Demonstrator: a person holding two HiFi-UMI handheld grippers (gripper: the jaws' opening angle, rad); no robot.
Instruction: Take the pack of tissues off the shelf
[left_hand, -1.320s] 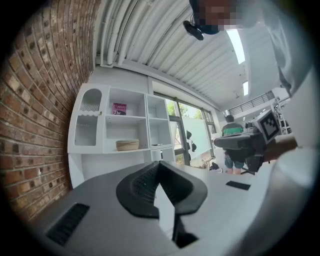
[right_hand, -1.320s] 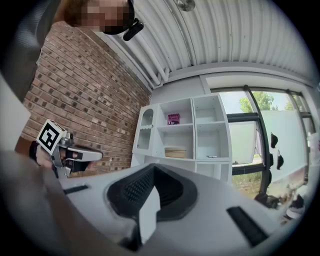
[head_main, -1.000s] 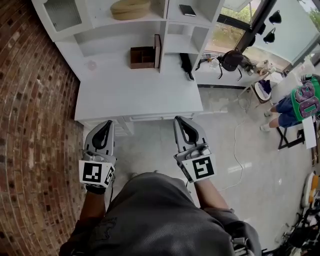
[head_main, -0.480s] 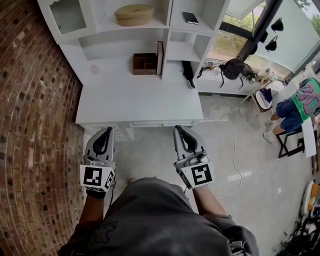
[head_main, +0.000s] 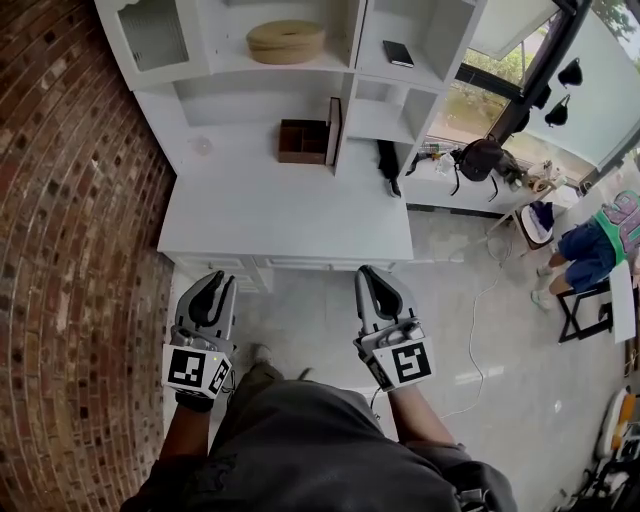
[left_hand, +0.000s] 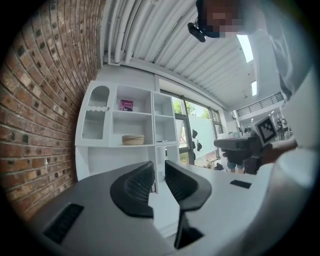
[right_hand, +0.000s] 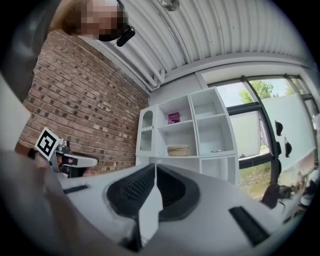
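The table (head_main: 285, 215) stands before the shelf (head_main: 230, 58) holding the tissues (left_hand: 126, 105); the left gripper's (head_main: 215, 280) fingers have just been parting, empty, while the right gripper's (head_main: 369, 272) are pressed together.

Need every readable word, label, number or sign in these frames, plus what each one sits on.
Nothing can be read with confidence.
Purple pack on the top shelf: pale print, too small and blurred to read.
Person's green jersey: large pale digits, cut off at the frame edge, not readable.
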